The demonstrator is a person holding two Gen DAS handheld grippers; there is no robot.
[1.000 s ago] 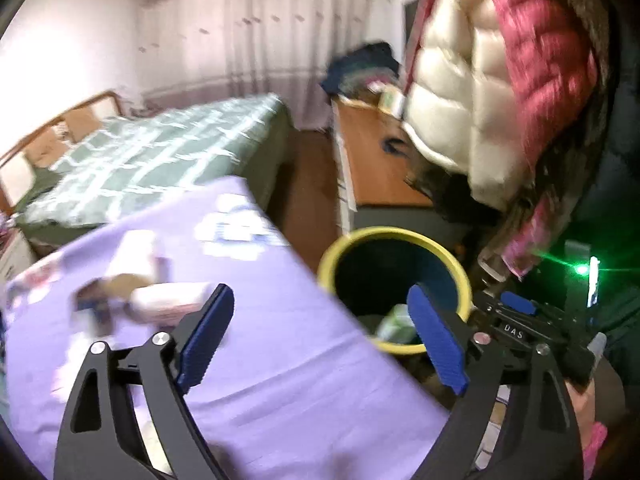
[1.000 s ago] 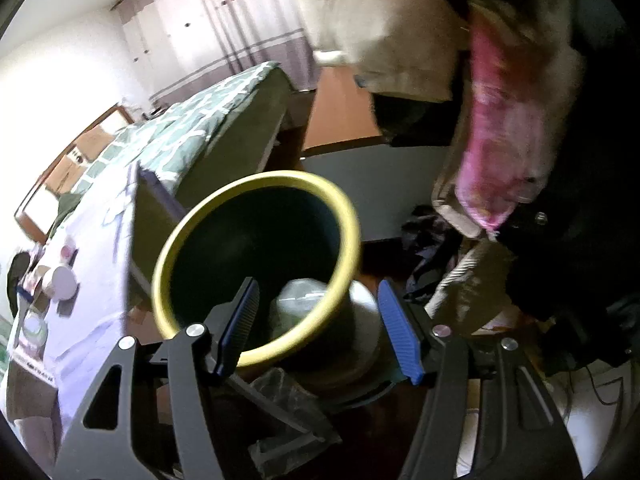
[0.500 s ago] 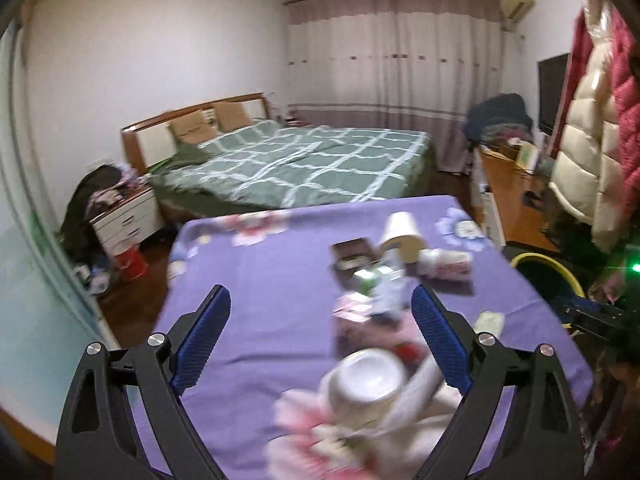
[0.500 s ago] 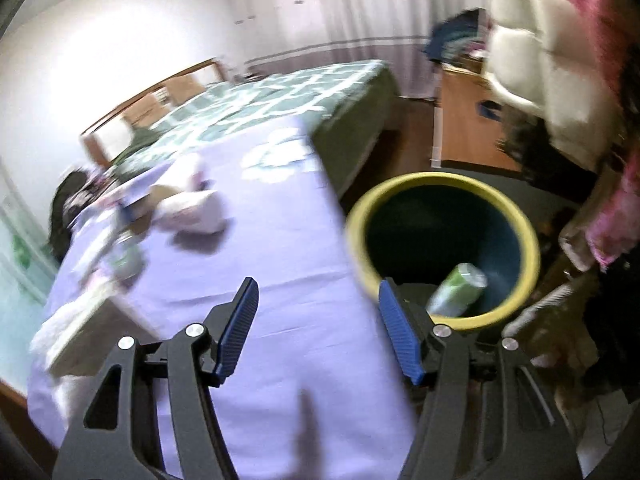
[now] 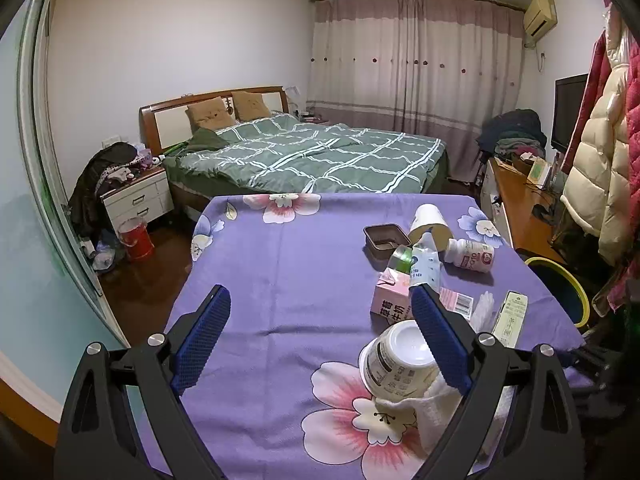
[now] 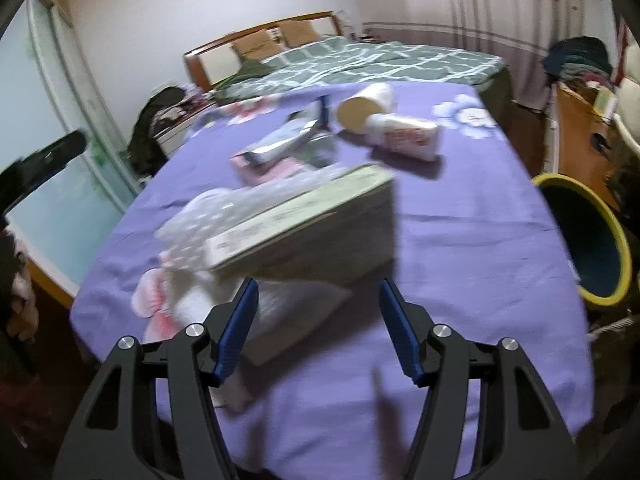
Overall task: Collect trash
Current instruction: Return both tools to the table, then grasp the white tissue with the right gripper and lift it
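Both empty, the left claw (image 5: 320,332) and right claw (image 6: 316,320) gape over the surface (image 5: 280,264), so the next move seems to be closing on the flat box (image 6: 304,216) at frame centre.

Two wrist fisheyes angled down over one purple tablecloth (image 5: 280,264) — bed (image 5: 320,156) beyond.

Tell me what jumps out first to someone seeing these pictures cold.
A purple flowered tablecloth fills the foreground, with a heap of trash along its right side: a pink carton, a tipped white bottle and an upturned white tub. Beyond the table's right edge stands a yellow-rimmed bin. Behind lies a bed with a green checked cover.
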